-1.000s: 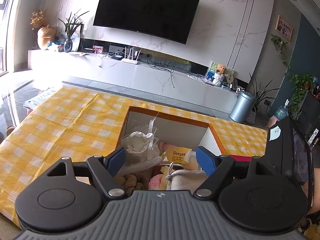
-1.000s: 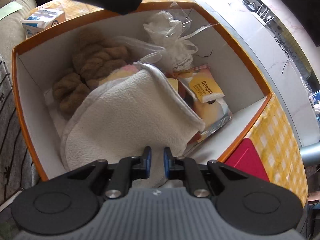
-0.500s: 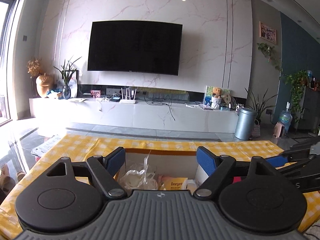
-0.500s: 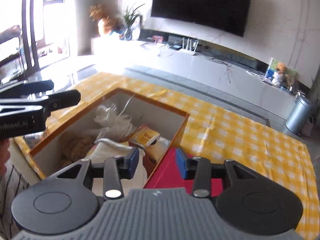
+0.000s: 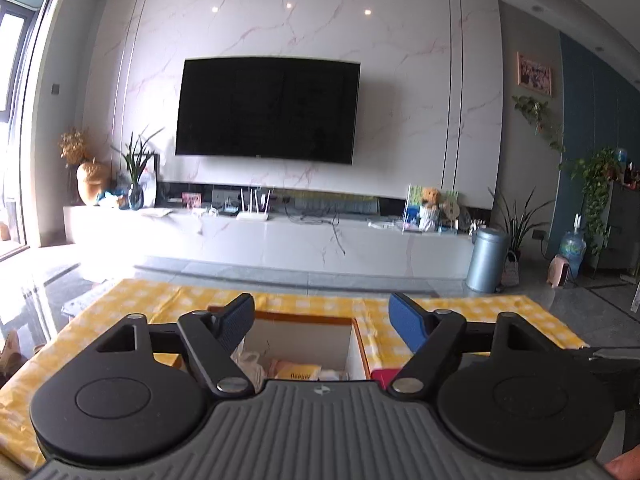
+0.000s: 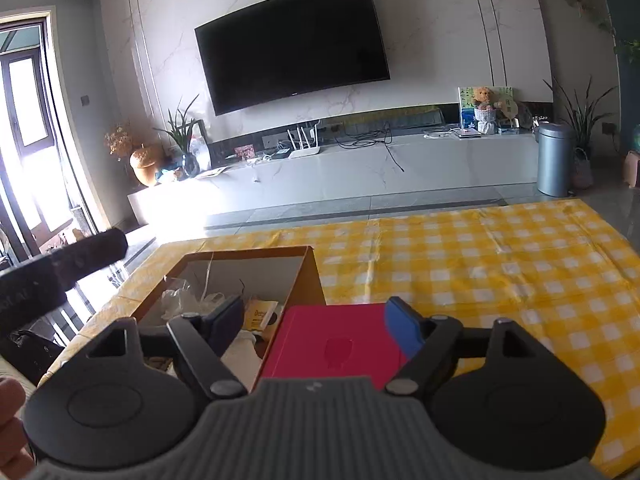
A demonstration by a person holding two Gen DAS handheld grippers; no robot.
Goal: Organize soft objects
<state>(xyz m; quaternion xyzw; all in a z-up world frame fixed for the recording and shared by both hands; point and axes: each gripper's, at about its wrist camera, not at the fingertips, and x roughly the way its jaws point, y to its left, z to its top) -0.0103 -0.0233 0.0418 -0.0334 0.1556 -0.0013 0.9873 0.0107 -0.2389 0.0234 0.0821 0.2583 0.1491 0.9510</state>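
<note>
An orange-edged open box (image 6: 310, 276) (image 5: 304, 317) stands on the yellow checked table. Inside it I see a clear plastic bag (image 6: 188, 300) (image 5: 250, 362), a yellow packet (image 6: 262, 316) (image 5: 300, 372) and a bit of white towel (image 6: 240, 354). My left gripper (image 5: 321, 314) hovers above and behind the box with nothing between its fingers; its jaws are closing a little. My right gripper (image 6: 316, 316) is raised over the box's right side, its jaws opening and empty. The other gripper's dark finger (image 6: 86, 254) shows at the left of the right wrist view.
A red flat lid (image 6: 336, 344) (image 5: 382, 374) lies right of the box. The yellow checked cloth (image 6: 500, 264) stretches far to the right. A hand (image 6: 10, 420) shows at the lower left. Beyond the table are a white TV bench (image 5: 280, 236), a television and a grey bin (image 5: 486, 258).
Both grippers rose and pulled back from the box, tilting up toward the room. The right gripper let go of the white towel and opened wide; the left narrowed slightly.
</note>
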